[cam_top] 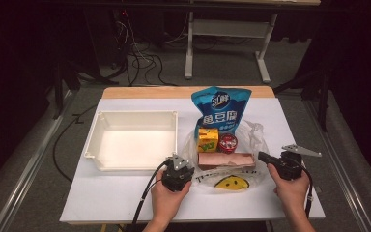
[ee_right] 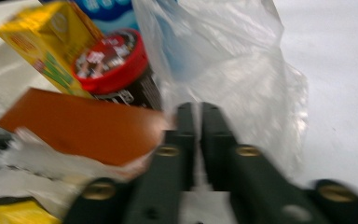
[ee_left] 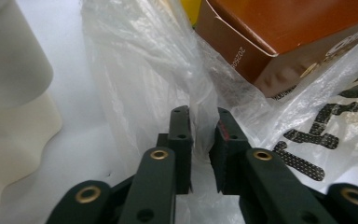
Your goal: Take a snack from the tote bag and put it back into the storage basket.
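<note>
Plainly the work in hand is the clear plastic bag, which lies on the white table to the right of an empty white bin, both well in front of the person. The left gripper has its jaws nearly closed, pinching a fold of film at the bag's left edge; the right gripper has its jaws closed as well, and a strip of film appears caught between them at the right edge, though that view is blurred. The bag is thin, soft and slippery, likely to crumple and slide out of a loose pinch, so a doubled fold near the rim or a handle loop is probably the safest place to take hold, one on each side, to spread the mouth. Its weight comes from what is in and on it: a brown carton lying flat, a yellow drink box and a red-lidded cup behind it, with a blue snack pouch standing at the back. Those rigid things should keep their shape but may tip or shift if the film is pulled unevenly.
</note>
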